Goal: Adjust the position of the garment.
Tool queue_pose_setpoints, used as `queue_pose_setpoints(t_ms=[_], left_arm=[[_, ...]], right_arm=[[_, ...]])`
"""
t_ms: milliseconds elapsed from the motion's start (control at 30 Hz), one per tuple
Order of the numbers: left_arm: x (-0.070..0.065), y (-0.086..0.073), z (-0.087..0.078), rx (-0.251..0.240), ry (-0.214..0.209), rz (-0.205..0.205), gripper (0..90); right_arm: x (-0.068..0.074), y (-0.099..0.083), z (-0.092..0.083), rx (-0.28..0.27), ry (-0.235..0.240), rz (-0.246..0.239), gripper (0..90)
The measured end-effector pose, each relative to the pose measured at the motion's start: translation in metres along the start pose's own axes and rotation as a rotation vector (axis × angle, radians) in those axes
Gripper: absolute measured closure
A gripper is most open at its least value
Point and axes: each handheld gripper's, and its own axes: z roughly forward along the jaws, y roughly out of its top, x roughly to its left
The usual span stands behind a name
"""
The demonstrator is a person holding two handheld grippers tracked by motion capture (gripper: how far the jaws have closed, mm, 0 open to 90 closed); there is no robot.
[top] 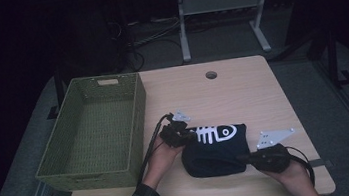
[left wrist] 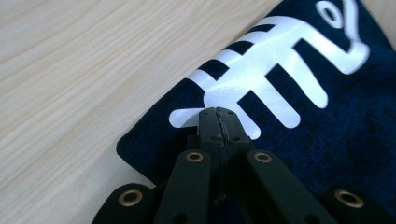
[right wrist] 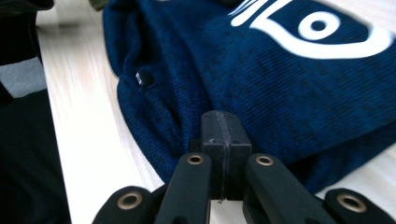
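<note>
Fingers (left wrist: 219, 122) of the left gripper (top: 175, 132) and of the right gripper (top: 256, 158) are pressed together, each pinching the folded navy shirt (top: 217, 150) on the bench (top: 241, 84). Risk: thin fabric bites may slip on lifting, unfolding it short of the basket (top: 136, 128).

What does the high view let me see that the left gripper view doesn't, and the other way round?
The high view takes in the green woven basket at the left of the table, the right gripper at the garment's near right edge, the person's hands and the floor beyond. The left gripper view, close up, shows the left gripper with its black jaws shut together, resting at the tail end of the white print. Both show the folded dark blue garment with its white fish-skeleton print and the light wooden table.
</note>
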Motion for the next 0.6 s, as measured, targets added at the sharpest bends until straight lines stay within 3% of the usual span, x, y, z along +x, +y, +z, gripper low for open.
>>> queue_pose_setpoints(t_ms=[433, 533, 600], left_arm=[[0.010, 0.014, 0.026, 0.026, -0.039, 0.023, 90.0], [0.012, 0.017, 0.030, 0.044, -0.040, 0.047, 90.0], [0.012, 0.017, 0.033, 0.032, -0.045, 0.032, 90.0]], right_arm=[[0.017, -0.003, 0.026, 0.051, 0.044, -0.045, 90.0], [0.021, -0.003, 0.029, 0.062, 0.032, -0.066, 90.0], [0.024, -0.004, 0.031, 0.063, 0.018, -0.084, 90.0]])
